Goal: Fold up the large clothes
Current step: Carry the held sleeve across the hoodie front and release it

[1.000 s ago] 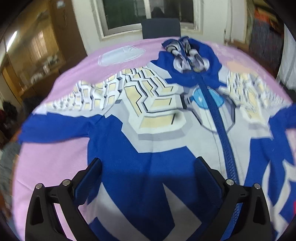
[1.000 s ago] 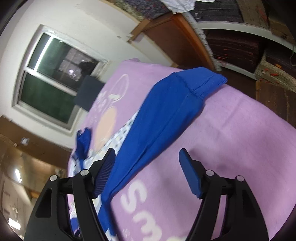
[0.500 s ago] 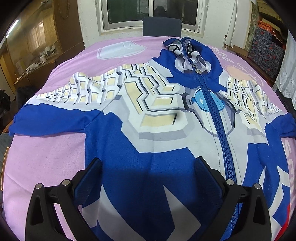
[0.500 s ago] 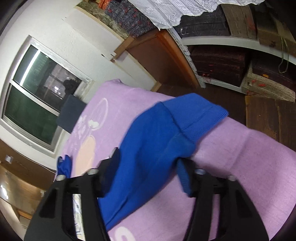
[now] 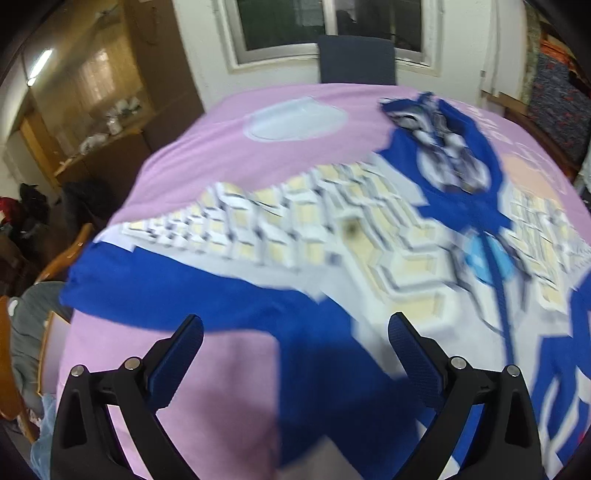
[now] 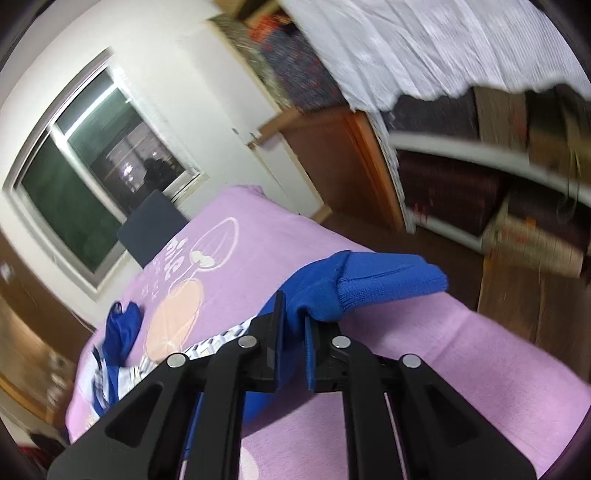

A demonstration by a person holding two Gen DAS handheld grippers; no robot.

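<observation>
One blue hooded jacket (image 5: 332, 266) is lying on a pink-covered counter (image 5: 207, 387); right hand-held gripper (image 6: 293, 328) is clamping its sleeve cuff (image 6: 380, 284), left hand-held gripper (image 5: 295, 332) is hovering agape

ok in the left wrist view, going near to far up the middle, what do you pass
left hand-held gripper → blue body of the jacket → cream patterned sleeve → pink blanket → dark blue chair back → window
</observation>
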